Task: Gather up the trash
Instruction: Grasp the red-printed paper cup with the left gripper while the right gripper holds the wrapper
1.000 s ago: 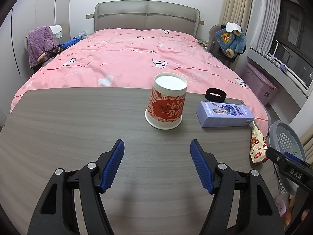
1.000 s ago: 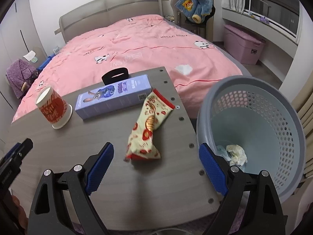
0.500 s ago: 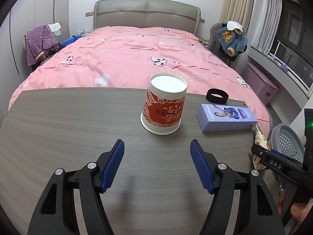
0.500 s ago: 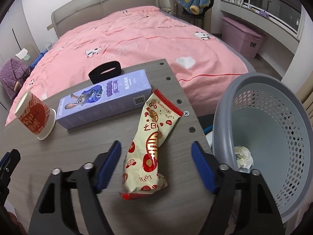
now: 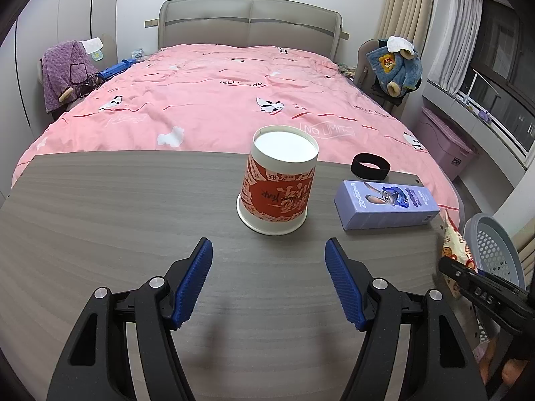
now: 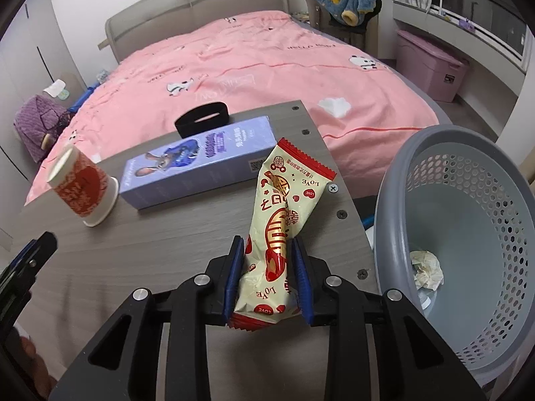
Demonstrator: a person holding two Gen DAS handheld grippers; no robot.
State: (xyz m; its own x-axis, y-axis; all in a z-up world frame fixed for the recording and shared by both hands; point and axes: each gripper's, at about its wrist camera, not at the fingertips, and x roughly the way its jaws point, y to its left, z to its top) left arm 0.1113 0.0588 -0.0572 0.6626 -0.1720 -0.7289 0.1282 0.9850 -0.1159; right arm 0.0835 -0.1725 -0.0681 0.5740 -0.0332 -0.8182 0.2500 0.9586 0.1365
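With its fingers just closed onto the snack wrapper (image 6: 282, 234) at the worktop's (image 6: 160, 244) edge, the right gripper (image 6: 267, 277) should lift cleanly, swing toward three o'clock and release over the grey basket (image 6: 394, 180), while the left gripper (image 5: 267, 280) hangs with fingers apart, empty.

Even indoor light, moderately bright, cool white, coming from above; no hard glare. Window (image 5: 501, 77) at far right is dark. Soft double shadows fall on the table (image 5: 100, 207) under the left gripper (image 5: 269, 282) fingers. White cup (image 5: 279, 183) top is near blown out. Strong fisheye bend in both views, black vignette in the corners. Centre is sharp; slight blur on the snack wrapper (image 5: 454, 244) at the right edge of the left view. Basket (image 6: 468, 234) edge stretched.
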